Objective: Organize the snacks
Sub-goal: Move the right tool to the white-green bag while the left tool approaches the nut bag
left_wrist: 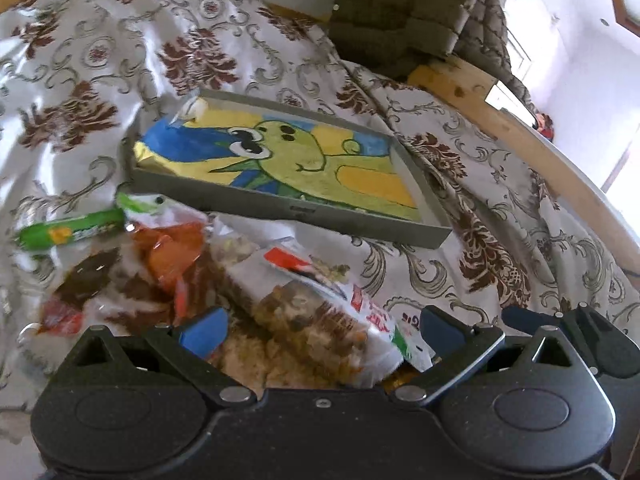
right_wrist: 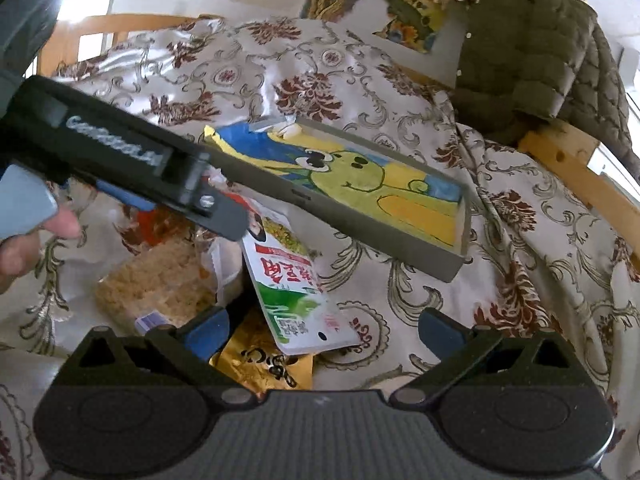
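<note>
A shallow grey tray [left_wrist: 280, 210] with a cartoon picture inside lies on the patterned tablecloth; it also shows in the right wrist view [right_wrist: 360, 228]. A heap of snack packets lies in front of it. My left gripper [left_wrist: 320, 330] is open, its jaws on either side of a white packet of mixed snacks [left_wrist: 320, 312]. My right gripper [right_wrist: 320, 328] is open above a white and green packet [right_wrist: 292, 292] and a gold packet [right_wrist: 264, 360]. The left gripper's body [right_wrist: 120, 152] crosses the right wrist view over the heap.
A green stick pack [left_wrist: 68, 232], an orange packet [left_wrist: 172, 252] and a clear bag of puffed rice [right_wrist: 156, 276] lie in the heap. An olive quilted jacket [right_wrist: 532, 52] hangs over a wooden chair [right_wrist: 580, 168] at the back right. Pictures lean behind.
</note>
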### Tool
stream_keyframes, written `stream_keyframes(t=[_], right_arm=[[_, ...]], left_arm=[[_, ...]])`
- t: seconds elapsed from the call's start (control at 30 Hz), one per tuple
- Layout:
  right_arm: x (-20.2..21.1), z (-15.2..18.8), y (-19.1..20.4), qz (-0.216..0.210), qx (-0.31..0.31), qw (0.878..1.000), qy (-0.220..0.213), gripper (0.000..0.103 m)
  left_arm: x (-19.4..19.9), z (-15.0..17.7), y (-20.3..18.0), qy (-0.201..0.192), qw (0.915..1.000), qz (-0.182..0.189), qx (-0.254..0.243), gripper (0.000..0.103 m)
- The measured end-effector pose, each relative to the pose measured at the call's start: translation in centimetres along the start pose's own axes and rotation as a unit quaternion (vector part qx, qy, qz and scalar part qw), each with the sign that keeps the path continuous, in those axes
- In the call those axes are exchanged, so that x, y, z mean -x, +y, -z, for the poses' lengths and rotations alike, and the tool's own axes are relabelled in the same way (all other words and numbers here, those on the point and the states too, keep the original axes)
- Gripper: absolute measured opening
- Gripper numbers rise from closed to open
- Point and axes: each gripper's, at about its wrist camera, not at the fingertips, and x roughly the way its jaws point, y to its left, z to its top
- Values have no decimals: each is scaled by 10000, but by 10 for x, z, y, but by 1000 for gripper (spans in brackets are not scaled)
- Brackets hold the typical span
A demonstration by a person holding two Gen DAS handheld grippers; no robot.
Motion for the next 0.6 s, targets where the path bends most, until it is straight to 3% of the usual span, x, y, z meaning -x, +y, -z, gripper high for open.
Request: stream_keyframes(t=[0.23,0.53,0.6], right_arm=[[-17,0,9,73,242,9997,-7,103],[-30,-1,16,108,468,9988,-80,102],[-32,-2,12,100,406,9991,-73,94]], left_arm=[[-14,0,2,104,9999,36,27,102],[-16,2,17,290,9988,-56,386,91],[-14,3,22,246,9977,-42,623,87]])
